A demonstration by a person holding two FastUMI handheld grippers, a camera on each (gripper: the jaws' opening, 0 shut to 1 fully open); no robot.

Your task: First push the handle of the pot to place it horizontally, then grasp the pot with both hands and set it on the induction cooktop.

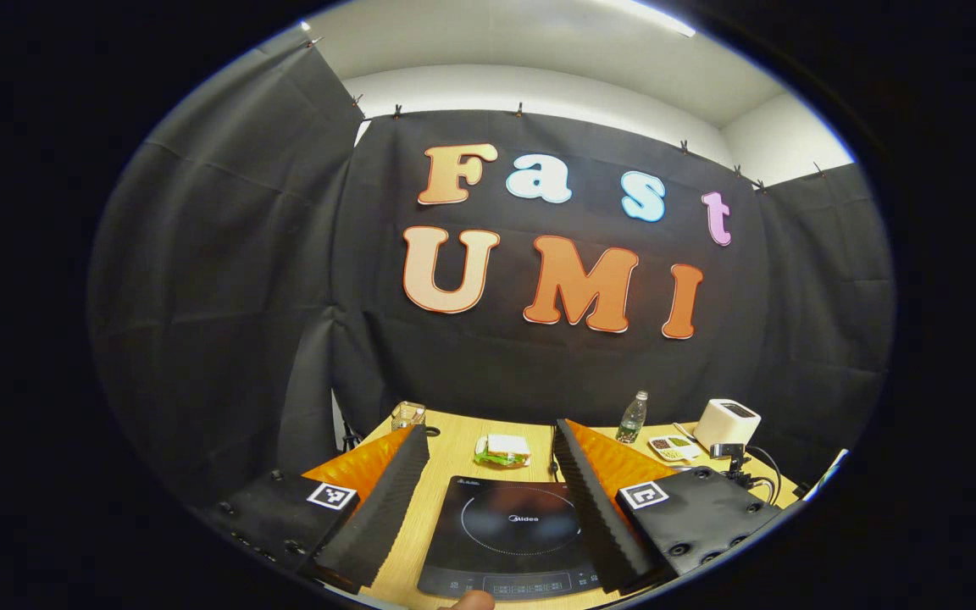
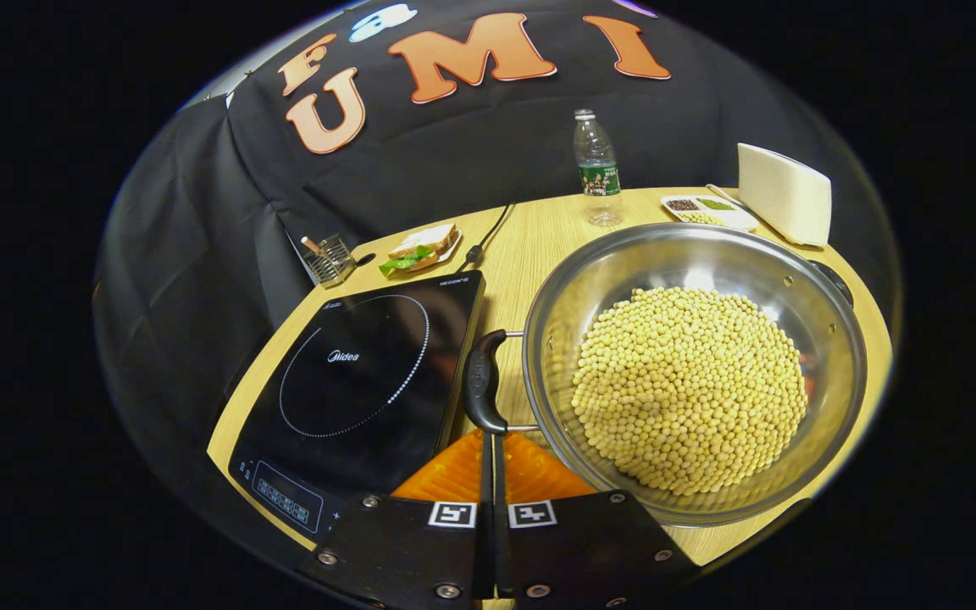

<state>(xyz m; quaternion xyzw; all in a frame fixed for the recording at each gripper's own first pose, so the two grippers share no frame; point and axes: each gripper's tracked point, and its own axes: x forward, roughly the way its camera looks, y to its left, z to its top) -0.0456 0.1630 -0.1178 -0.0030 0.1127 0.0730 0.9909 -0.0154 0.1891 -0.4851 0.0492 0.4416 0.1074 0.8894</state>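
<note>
Left gripper [image 1: 488, 500]: jaws wide apart, nothing between them. It hangs above the cooktop [image 1: 513, 534], which lies bottom centre of the left gripper view on the table [image 1: 454, 440]. A fingertip [image 1: 469, 601] shows at the bottom edge, cut off by the frame.

Right gripper [image 2: 492, 440]: jaws drawn together with no visible gap, nothing held. The tips sit at bottom centre of the right gripper view, right at the lower end of the pot's near handle [image 2: 482, 381]; contact cannot be confirmed.

Pot [image 2: 691, 364]: right of centre in the right gripper view, on the table, filled with beans [image 2: 687, 385]. The handle stands between the pot wall and the cooktop's right edge. A second handle [image 2: 831, 280] shows partly behind the far rim.

Open room: bare table behind the cooktop up to a sandwich [image 2: 420, 247], a cable [image 2: 488, 233], a bottle [image 2: 596, 169], a tray [image 2: 708, 209] and a white box [image 2: 784, 203]. A glass holder [image 2: 327, 258] stands at the far left table corner.

The pot's lower rim and the table's near edge are cut off by the view's edge.
</note>
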